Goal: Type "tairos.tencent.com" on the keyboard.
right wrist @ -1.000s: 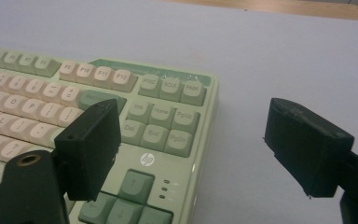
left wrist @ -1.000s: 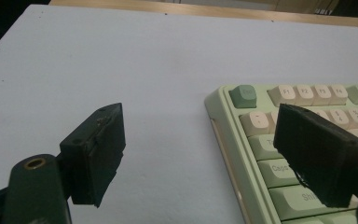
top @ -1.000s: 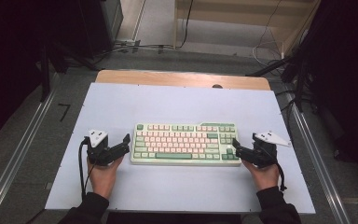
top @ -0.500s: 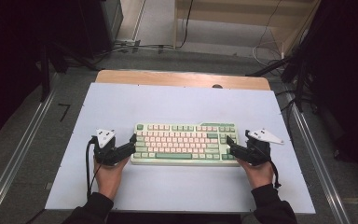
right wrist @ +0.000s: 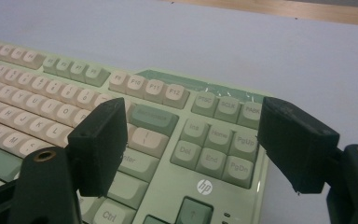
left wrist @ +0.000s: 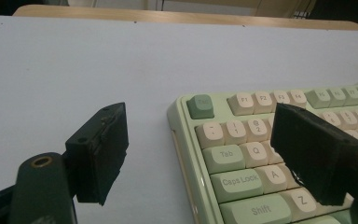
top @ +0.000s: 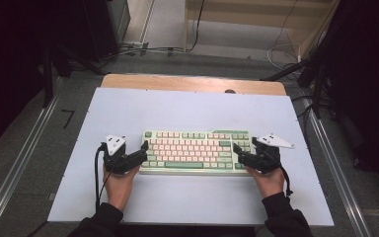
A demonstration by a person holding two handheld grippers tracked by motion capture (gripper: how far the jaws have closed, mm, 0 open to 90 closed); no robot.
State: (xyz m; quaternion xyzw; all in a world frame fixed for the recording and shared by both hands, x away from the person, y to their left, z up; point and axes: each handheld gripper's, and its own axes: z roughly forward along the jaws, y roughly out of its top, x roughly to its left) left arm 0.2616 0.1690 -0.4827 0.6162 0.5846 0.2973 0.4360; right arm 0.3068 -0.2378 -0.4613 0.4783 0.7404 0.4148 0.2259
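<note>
The left gripper stood with its jaws wide apart, one over the bare table and the other above the letter keys, straddling the left end of the keyboard without pressing on it. The right gripper, whose jaws had just been closing slightly, stood wide as well, spanning the keyboard's right end around the navigation keys with nothing pinched. The green and cream keyboard lay flat on the white table, toward its near edge, between the person's two hands.
</note>
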